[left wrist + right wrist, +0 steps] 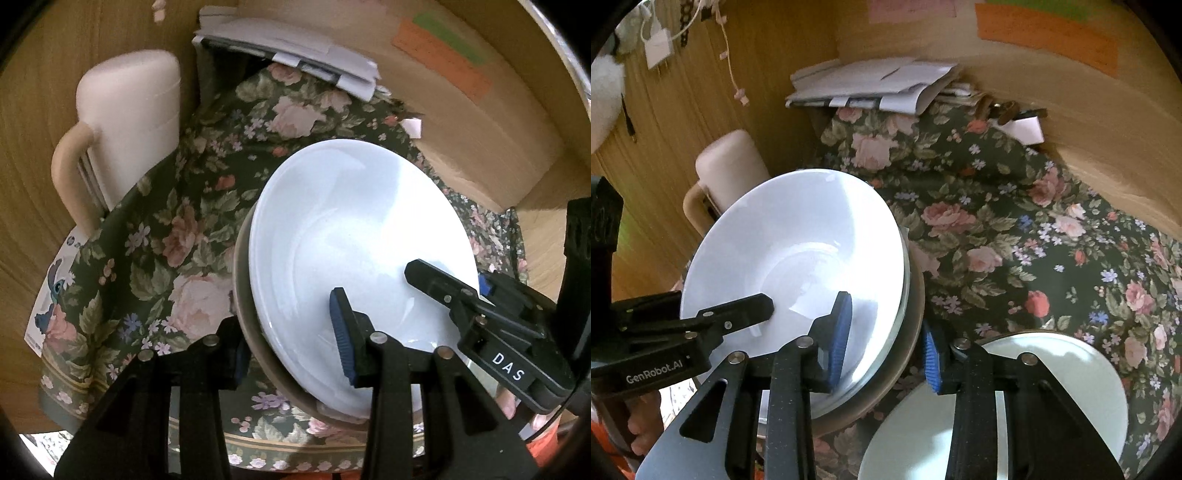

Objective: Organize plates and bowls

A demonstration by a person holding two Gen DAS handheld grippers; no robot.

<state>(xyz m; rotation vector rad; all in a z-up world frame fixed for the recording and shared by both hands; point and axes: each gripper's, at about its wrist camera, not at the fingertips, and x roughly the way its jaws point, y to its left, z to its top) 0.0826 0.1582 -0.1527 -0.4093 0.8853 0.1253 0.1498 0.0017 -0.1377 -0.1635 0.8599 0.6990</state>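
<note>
A white bowl point(354, 236) sits nested on top of a stack with a brown plate point(255, 347) beneath it, held tilted over the floral tablecloth. My left gripper point(291, 347) clamps the stack's rim, one blue pad inside the bowl, the other outside. My right gripper point(886, 347) clamps the opposite rim of the same stack point(812, 266) the same way; it also shows in the left wrist view point(480, 295). A second white plate point(1052, 387) lies on the cloth under my right gripper's outer finger.
The table wears a dark floral cloth point(1015, 229). A cream chair back point(129, 122) stands at the table's far left. A pile of papers point(875, 88) lies at the back by the wooden wall. A wooden panel point(1108, 140) borders the right.
</note>
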